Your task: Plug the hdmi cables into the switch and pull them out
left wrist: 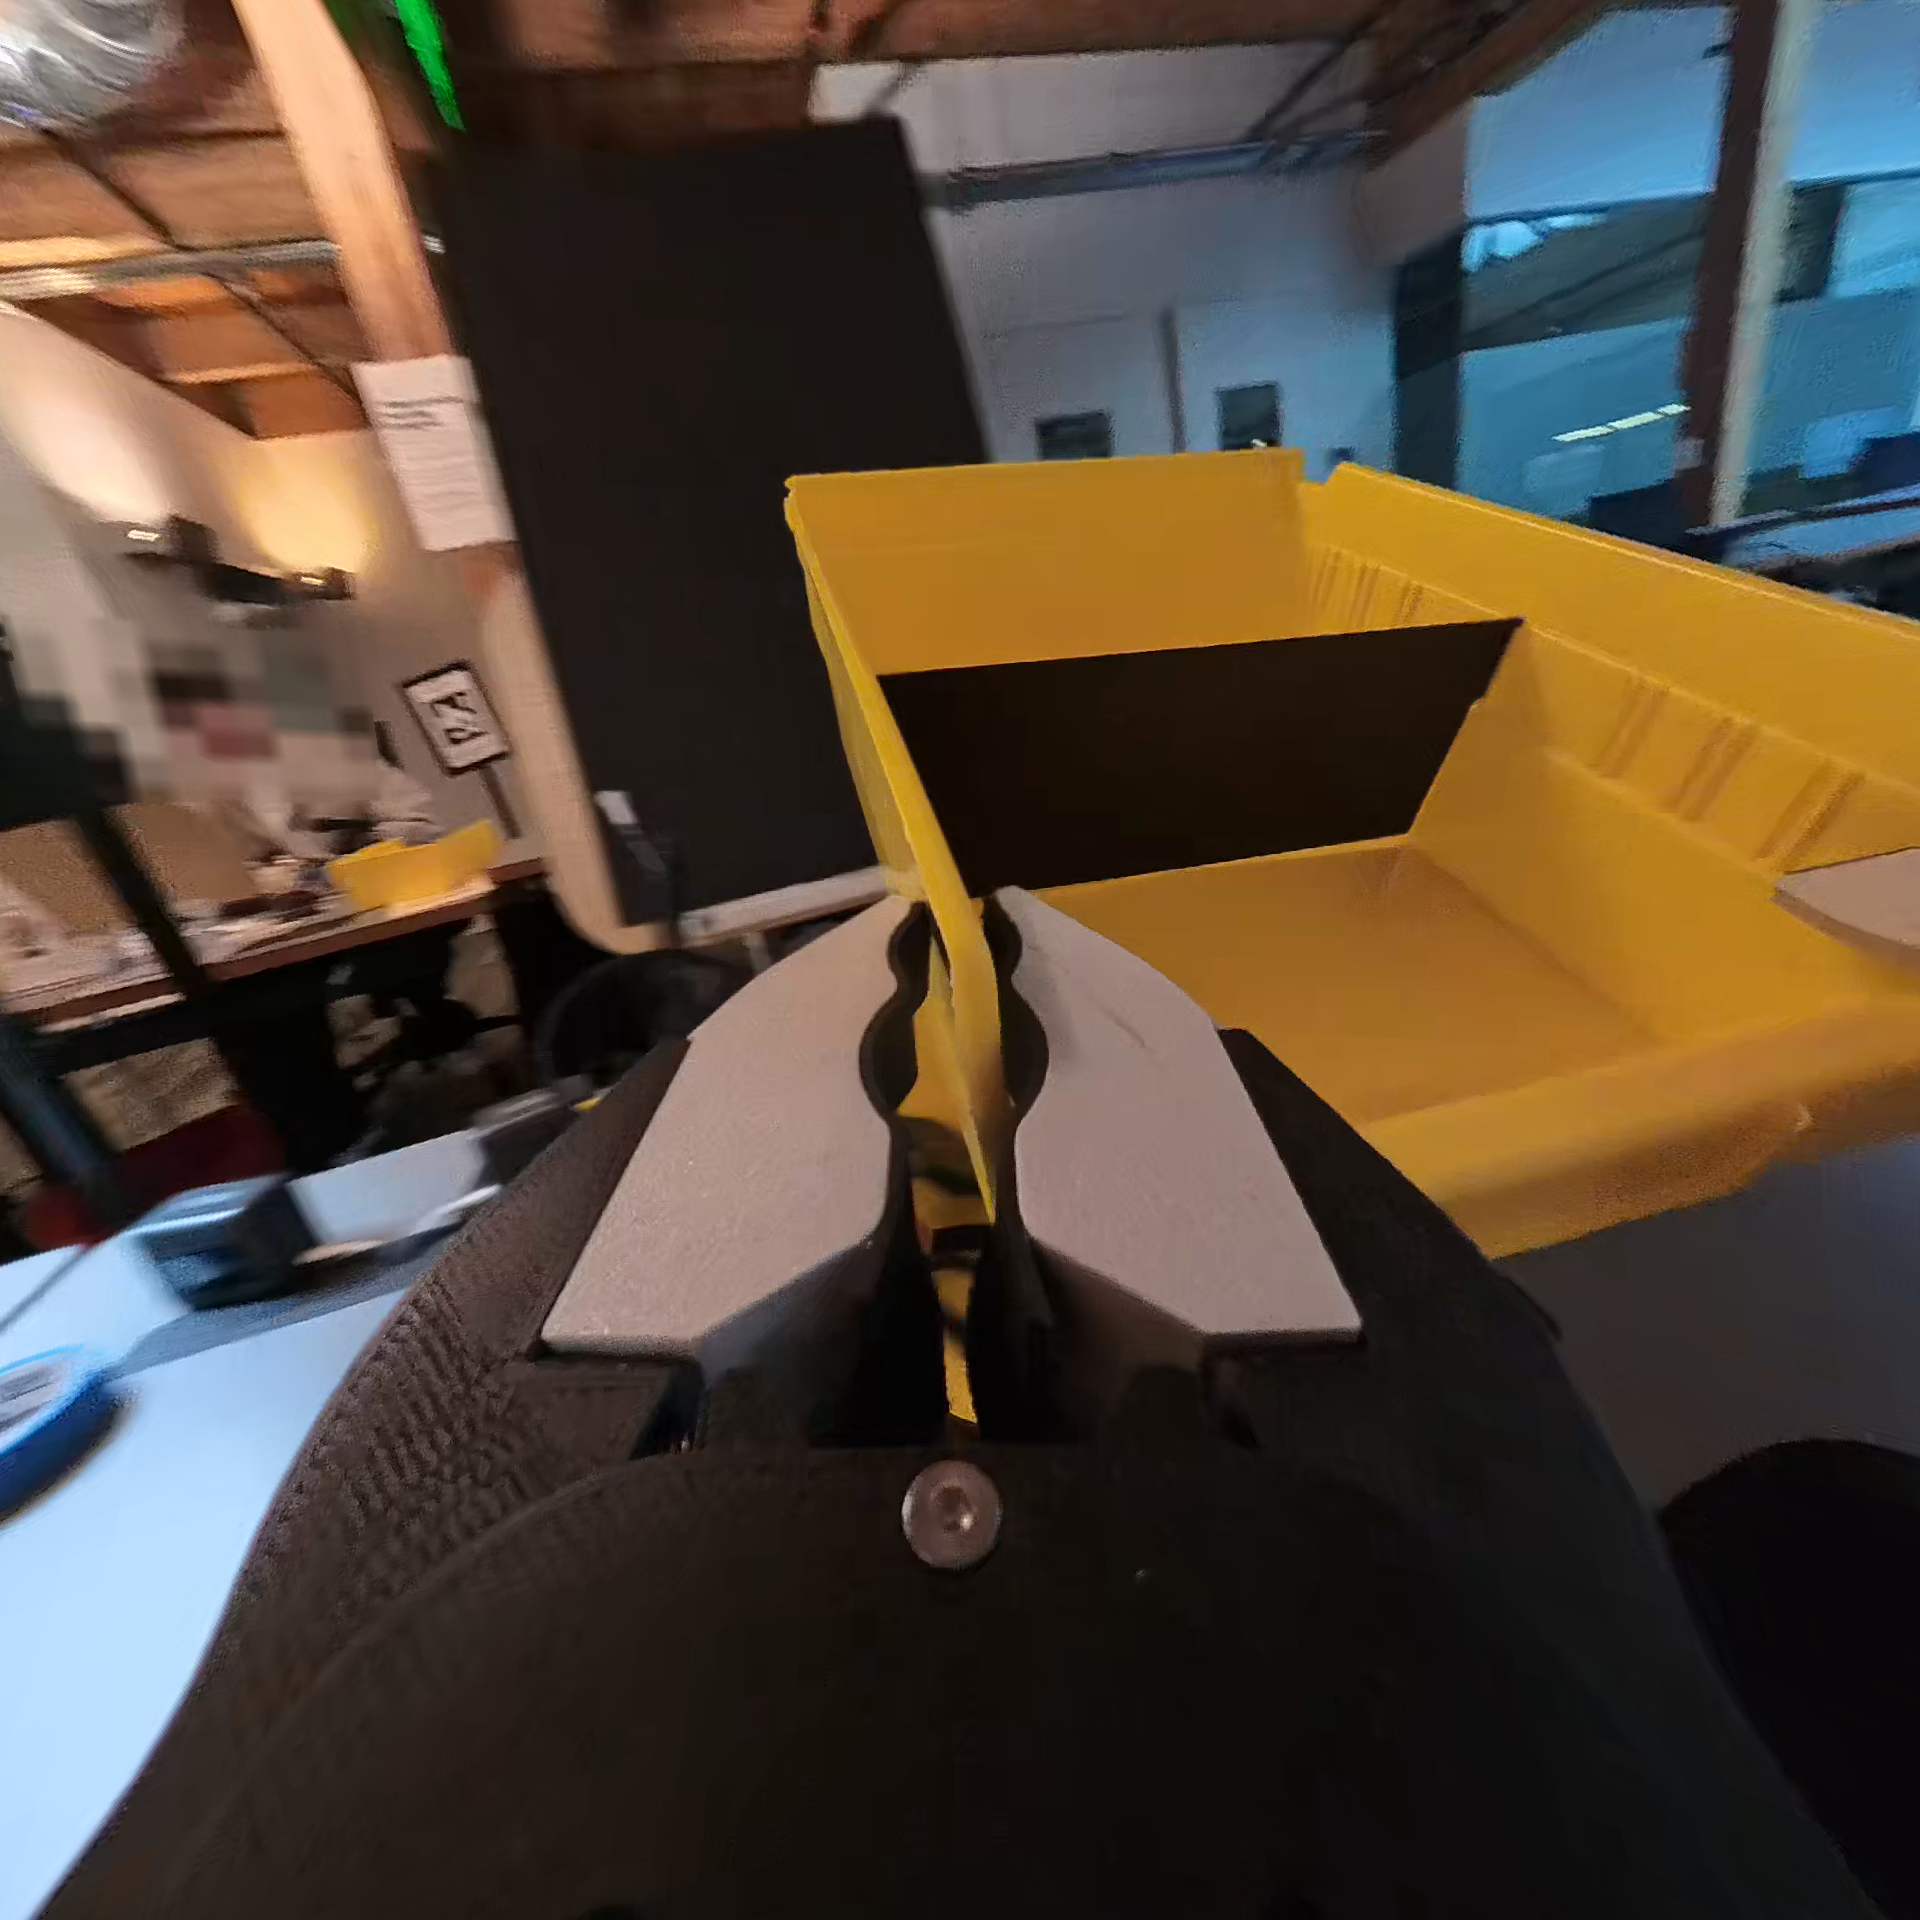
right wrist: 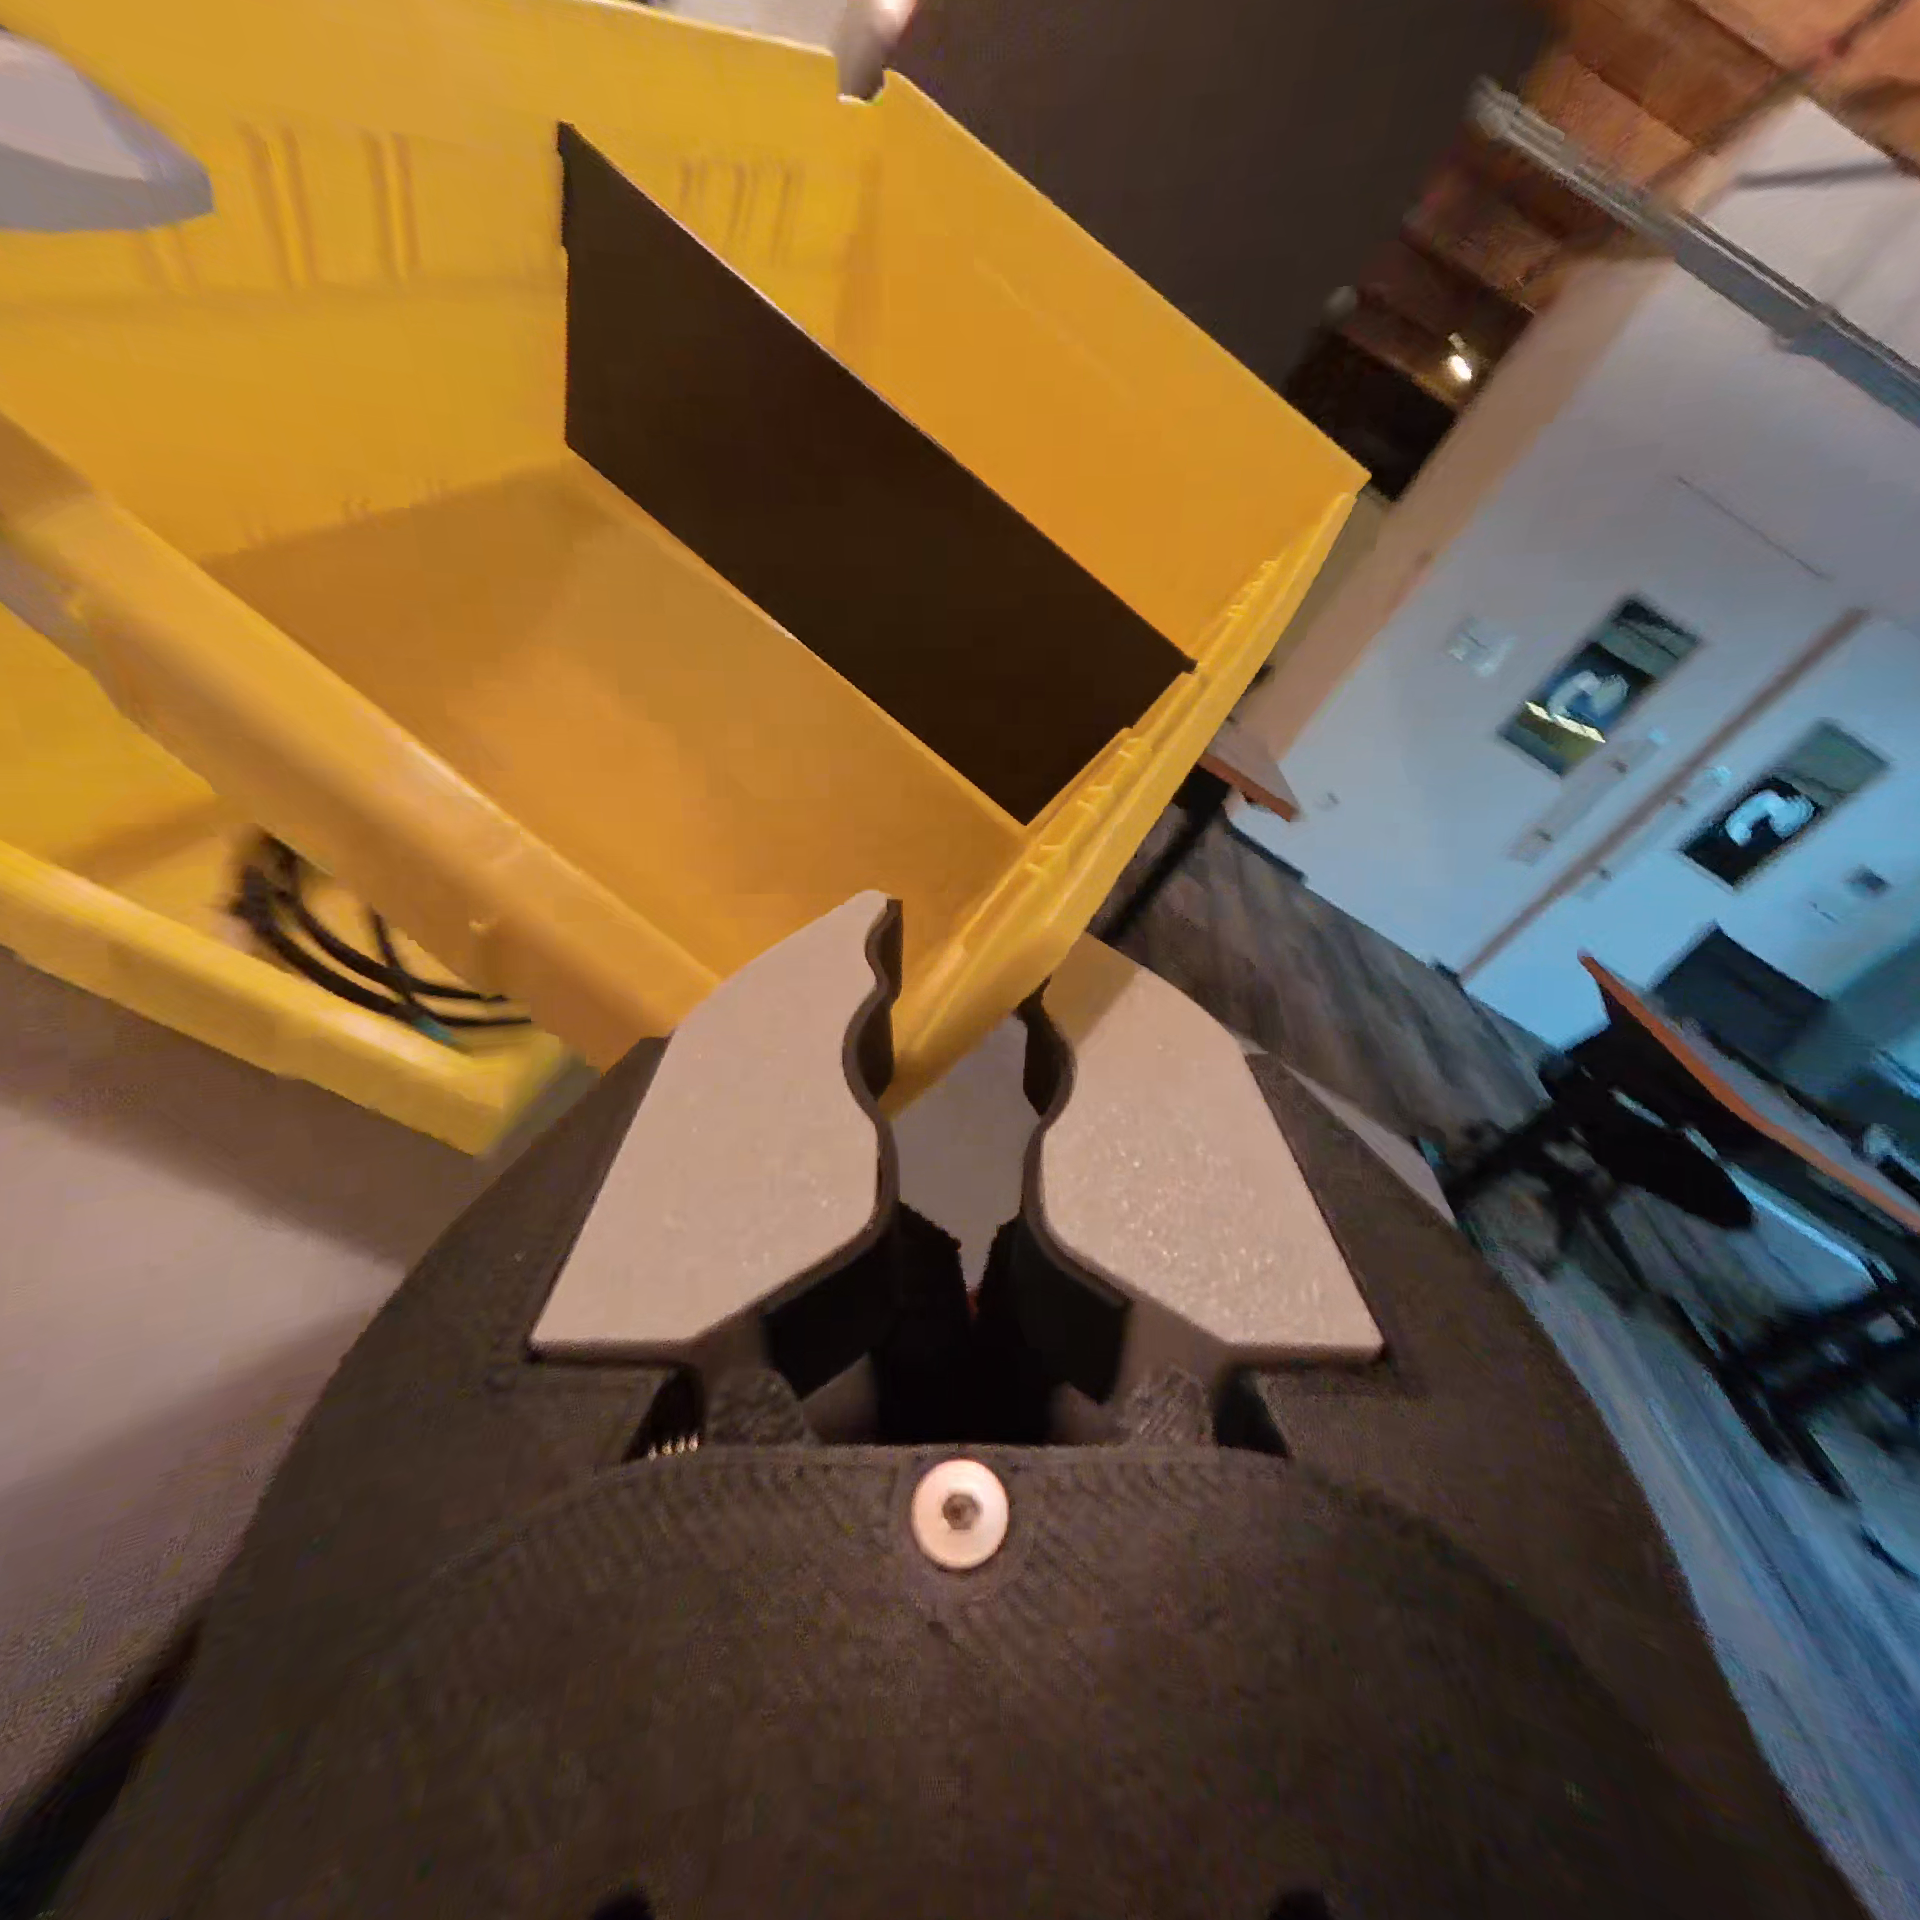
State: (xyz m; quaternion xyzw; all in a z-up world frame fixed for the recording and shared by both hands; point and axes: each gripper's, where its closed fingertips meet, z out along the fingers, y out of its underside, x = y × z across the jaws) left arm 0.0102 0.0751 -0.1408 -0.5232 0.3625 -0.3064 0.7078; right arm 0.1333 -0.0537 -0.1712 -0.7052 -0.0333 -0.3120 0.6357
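The left tool (left wrist: pixel 961 935) is clenched on the side wall of a yellow moulded-plastic storage bin (left wrist: pixel 1351 977), its grey fingers (left wrist: pixel 800 1091) pinching the thin rim from either side. The right tool (right wrist: pixel 961 971) grips the bin's opposite wall (right wrist: pixel 1049 914) the same way, so the bin hangs tilted between the two, off the pale grey tabletop (right wrist: pixel 156 1195). A flat black divider panel (left wrist: pixel 1174 769) splits the bin crosswise, and the compartment on the tools' side of it holds nothing.

A bundle of thin black cables (right wrist: pixel 343 945), probably the HDMI cables, lies in a second yellow bin (right wrist: pixel 260 997) just beside and below the held one. No switch shows in either view.

The step looks like moving the bin aside. To do it well, keep both grips level and equally firm, since the thin walls could flex and slip, and set it down flat on the tabletop clear of the cable bin.

Beyond the held bin, a white paper notice (left wrist: pixel 436 447) and a small black-and-white sign (left wrist: pixel 457 717) carry writing too blurred to read. No brand mark shows on the bin.
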